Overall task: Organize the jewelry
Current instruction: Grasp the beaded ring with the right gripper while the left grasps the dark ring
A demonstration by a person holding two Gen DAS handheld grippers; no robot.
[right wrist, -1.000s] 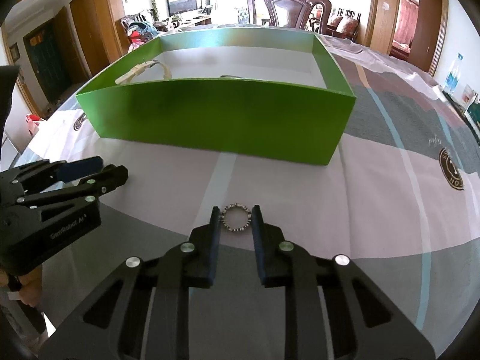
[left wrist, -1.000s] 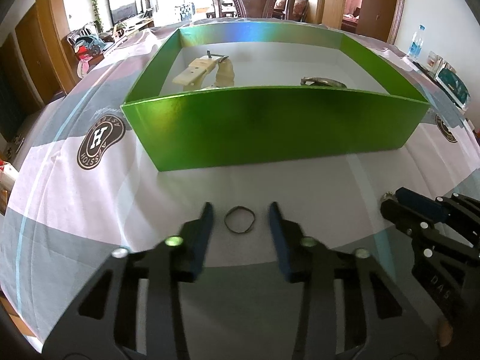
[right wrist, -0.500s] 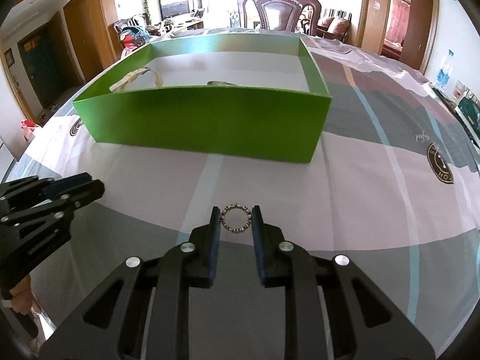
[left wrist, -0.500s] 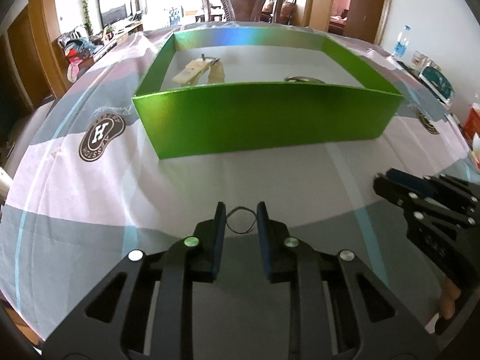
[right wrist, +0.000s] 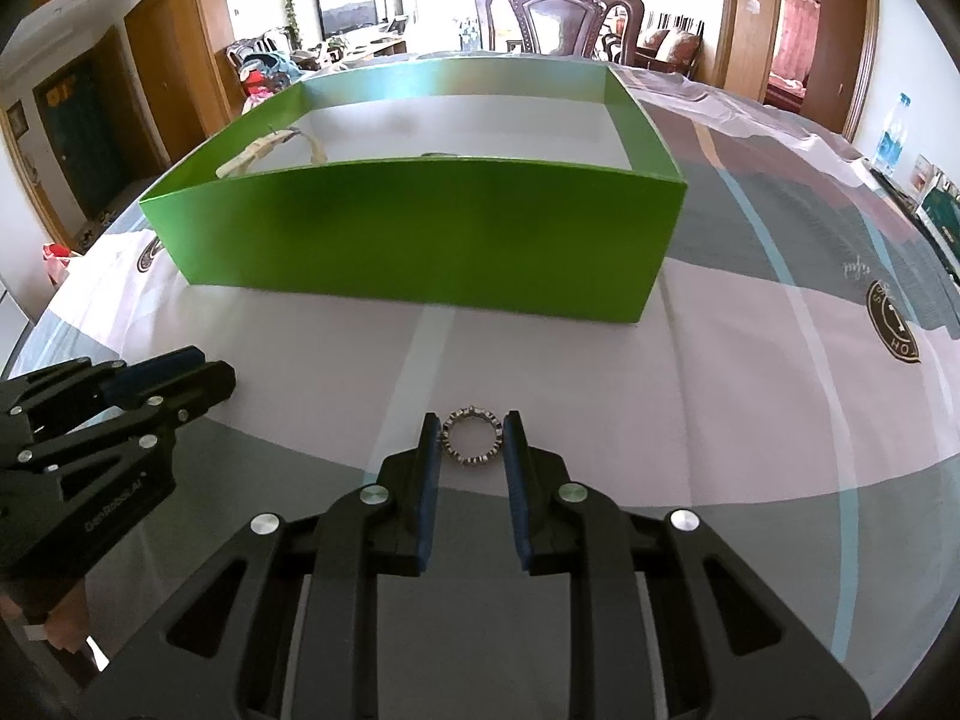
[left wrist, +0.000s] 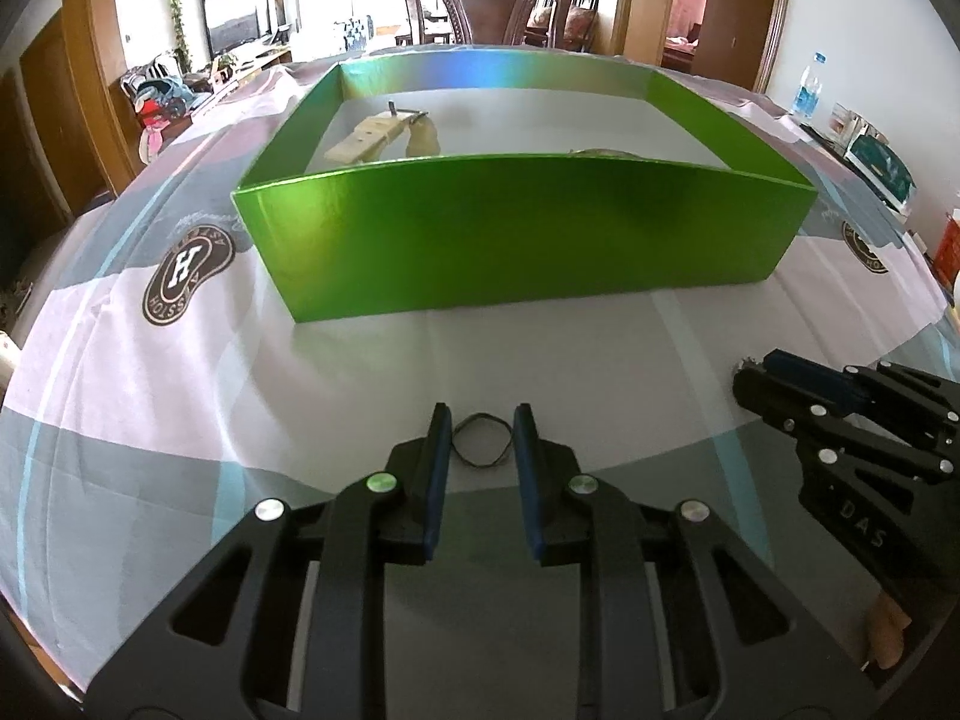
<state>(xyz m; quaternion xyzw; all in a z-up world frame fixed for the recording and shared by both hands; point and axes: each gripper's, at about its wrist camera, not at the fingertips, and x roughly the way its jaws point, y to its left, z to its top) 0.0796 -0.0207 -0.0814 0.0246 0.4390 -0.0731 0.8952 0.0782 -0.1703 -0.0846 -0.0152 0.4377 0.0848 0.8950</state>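
My left gripper is shut on a thin dark wire ring and holds it just above the tablecloth. My right gripper is shut on a silver beaded ring, also low over the cloth. A green box stands ahead in both views, also seen in the right wrist view. Inside it lie a cream watch strap at the back left and a metal bracelet, mostly hidden by the front wall. Each gripper shows in the other's view: the right one and the left one.
The table carries a grey, pink and white patterned cloth with round logos. A carved wooden chair stands behind the box. A water bottle and small items sit at the far right edge.
My left gripper closed from wide open onto the wire ring and lifted it slightly off the cloth. My right gripper has kept its hold on the beaded ring and shifted a little.
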